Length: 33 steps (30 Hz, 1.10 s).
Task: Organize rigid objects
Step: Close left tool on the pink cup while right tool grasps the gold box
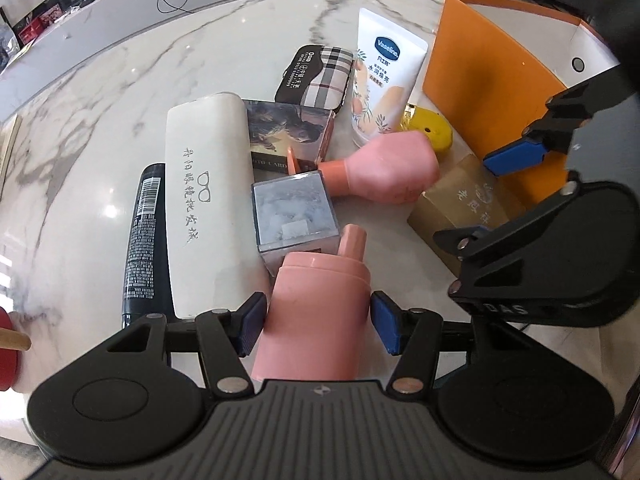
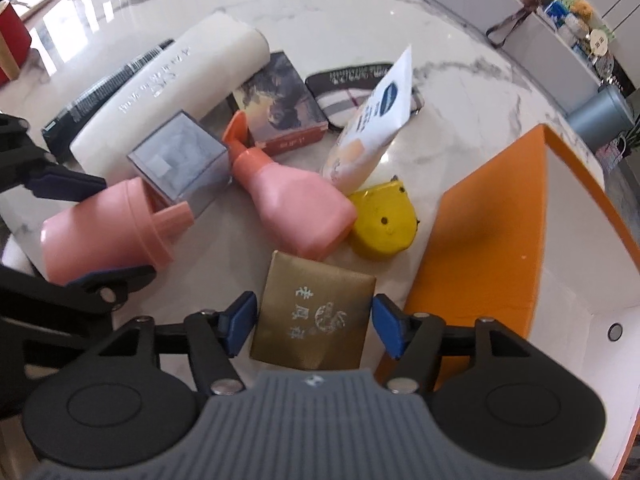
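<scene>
On the marble table by the orange box (image 2: 492,248), the right gripper (image 2: 314,322) sits open around the gold box (image 2: 316,316); looks light, stiff, slick, so grab its flat sides. The left gripper (image 1: 318,326) clamps a pink bottle (image 1: 316,304).

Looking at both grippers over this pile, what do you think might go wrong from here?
1. The right gripper straddles the gold box with gaps at both pads; closing off-centre might twist it against the orange bin.
2. The left gripper brackets the pink bottle, which touches the clear cube; lifting could drag the cube.
3. The two grippers work close together and might collide.
</scene>
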Each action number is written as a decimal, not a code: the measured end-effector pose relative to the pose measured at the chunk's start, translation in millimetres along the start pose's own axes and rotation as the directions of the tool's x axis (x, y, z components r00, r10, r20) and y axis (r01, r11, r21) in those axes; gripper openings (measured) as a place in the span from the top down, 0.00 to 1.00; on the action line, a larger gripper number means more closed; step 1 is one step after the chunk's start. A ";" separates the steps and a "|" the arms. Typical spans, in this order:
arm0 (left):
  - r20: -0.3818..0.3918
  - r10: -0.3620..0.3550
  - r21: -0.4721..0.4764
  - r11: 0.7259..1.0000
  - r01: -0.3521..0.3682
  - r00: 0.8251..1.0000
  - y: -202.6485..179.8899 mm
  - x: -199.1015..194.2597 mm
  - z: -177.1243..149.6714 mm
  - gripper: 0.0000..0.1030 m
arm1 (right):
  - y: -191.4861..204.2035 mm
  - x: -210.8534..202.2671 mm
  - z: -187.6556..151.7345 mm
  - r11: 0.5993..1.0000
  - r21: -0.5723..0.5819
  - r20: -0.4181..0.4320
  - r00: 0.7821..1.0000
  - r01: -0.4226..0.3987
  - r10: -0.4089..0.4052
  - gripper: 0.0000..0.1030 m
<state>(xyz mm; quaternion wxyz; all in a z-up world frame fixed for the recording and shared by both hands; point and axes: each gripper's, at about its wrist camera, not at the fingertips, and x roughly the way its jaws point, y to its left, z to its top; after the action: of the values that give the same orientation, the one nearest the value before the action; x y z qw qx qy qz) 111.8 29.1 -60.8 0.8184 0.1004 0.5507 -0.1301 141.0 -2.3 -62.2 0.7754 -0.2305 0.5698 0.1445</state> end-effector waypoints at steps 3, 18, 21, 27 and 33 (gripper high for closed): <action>0.005 -0.005 -0.008 1.000 0.005 1.000 0.7 0.1 -1.2 0.36 | -5.3 5.5 -0.1 0.999 0.045 -0.027 0.999 -0.029 0.031 0.37; -0.007 -0.019 -0.020 1.000 0.019 1.000 3.4 4.7 0.7 0.35 | -13.1 9.3 -8.0 0.988 0.108 -0.027 0.993 -0.110 0.114 0.40; -0.007 -0.021 -0.020 1.000 0.021 1.000 3.7 5.0 0.8 0.38 | -13.6 9.0 -10.9 0.986 0.122 -0.010 0.993 -0.116 0.118 0.41; 0.015 -0.009 -0.017 1.000 0.009 1.000 2.5 0.4 -0.5 0.38 | -15.9 -4.9 -20.6 0.983 0.143 0.070 0.992 -0.113 0.104 0.41; 0.081 -0.003 -0.067 0.998 0.008 0.997 7.7 -15.9 -3.4 0.39 | -18.2 -27.4 -25.1 0.983 0.148 0.168 0.982 -0.113 0.088 0.41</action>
<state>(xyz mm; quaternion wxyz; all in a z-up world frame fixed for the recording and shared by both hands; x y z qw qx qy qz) 105.6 39.1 -47.2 0.8425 0.0661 0.5215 -0.1179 120.9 -29.8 -38.8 0.8261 -0.1273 0.5261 0.1566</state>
